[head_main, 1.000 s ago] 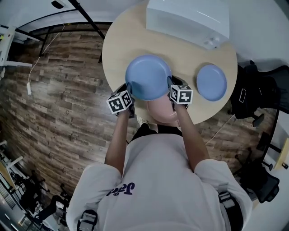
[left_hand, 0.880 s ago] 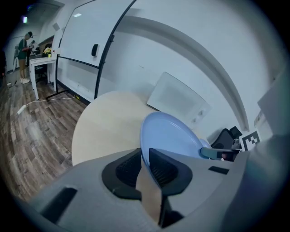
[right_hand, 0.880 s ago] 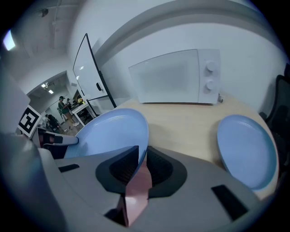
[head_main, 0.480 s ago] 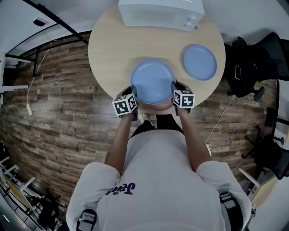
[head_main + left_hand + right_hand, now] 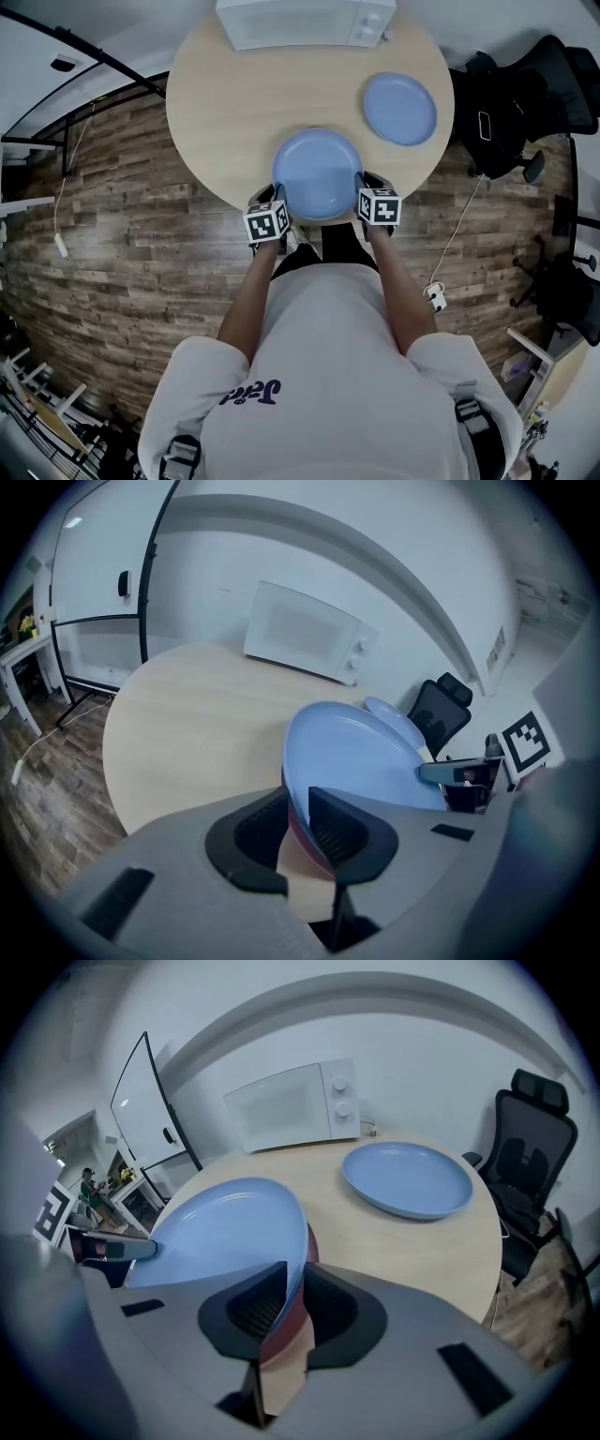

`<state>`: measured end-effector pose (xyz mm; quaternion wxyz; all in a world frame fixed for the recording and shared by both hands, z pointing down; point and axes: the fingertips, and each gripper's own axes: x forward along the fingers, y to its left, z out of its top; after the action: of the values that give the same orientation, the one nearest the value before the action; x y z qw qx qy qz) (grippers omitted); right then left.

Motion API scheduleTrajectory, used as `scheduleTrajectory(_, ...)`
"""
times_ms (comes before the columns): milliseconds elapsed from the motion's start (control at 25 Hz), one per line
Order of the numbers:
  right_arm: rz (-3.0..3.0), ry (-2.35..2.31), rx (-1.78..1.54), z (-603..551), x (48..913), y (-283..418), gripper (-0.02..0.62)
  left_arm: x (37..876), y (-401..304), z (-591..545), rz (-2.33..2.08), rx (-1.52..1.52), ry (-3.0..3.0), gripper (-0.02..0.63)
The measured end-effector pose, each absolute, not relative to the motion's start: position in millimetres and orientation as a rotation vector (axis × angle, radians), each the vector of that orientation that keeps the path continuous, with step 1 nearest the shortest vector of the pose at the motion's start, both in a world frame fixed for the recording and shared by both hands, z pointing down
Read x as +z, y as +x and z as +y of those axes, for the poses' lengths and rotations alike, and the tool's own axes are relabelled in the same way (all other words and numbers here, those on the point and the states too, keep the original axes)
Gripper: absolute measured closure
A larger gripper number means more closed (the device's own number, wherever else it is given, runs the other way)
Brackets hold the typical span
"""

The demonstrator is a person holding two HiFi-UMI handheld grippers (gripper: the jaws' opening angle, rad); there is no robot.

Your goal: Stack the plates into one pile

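Observation:
A large blue plate [image 5: 317, 173] is over the near edge of the round table [image 5: 234, 103]. My left gripper [image 5: 280, 198] is shut on its left rim and my right gripper [image 5: 361, 189] on its right rim. In the left gripper view the blue plate [image 5: 361, 752] has its rim between the pads of that gripper [image 5: 298, 808], with a pink plate [image 5: 305, 844] right beneath. The right gripper view shows the same: blue plate [image 5: 225, 1232], my right gripper [image 5: 295, 1293], pink plate [image 5: 291, 1326] under it. A smaller blue plate [image 5: 399, 108] lies at the table's right.
A white microwave [image 5: 305, 21] stands at the table's far edge. Black office chairs [image 5: 511, 98] stand off the right side. The wooden floor [image 5: 112, 234] lies to the left, and the table's near edge is close to my body.
Both grippers have brought the large blue plate back towards the near edge and over the pink plate, which it now hides in the head view. The small blue plate has not moved.

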<state>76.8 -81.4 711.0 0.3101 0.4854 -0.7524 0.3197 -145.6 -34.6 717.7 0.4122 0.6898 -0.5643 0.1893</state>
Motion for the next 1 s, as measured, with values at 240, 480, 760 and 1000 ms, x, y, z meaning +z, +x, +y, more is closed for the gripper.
scheduleTrajectory(240,-1.949,1.273,0.821,-69.6,723.3,86.1,0.532,732.9,-136.6,-25.4,-1.401,0.538,1.759,0.543)
scheduleTrajectory(480,-1.931,1.274,0.810,-68.5,730.5,88.0,0.532,738.3,-136.5,-28.0,-1.399,0.568,1.796,0.531)
scheduleTrajectory(760,-1.939,1.264,0.764,-70.4,734.6,86.9,0.521,740.4,-137.1,-35.1,-1.434,0.602,1.858,0.510)
scheduleTrajectory(1000,-2.012,1.228,0.698,-75.4,719.9,82.1,0.397,725.2,-146.6,-43.1,-1.441,0.531,1.875,0.403)
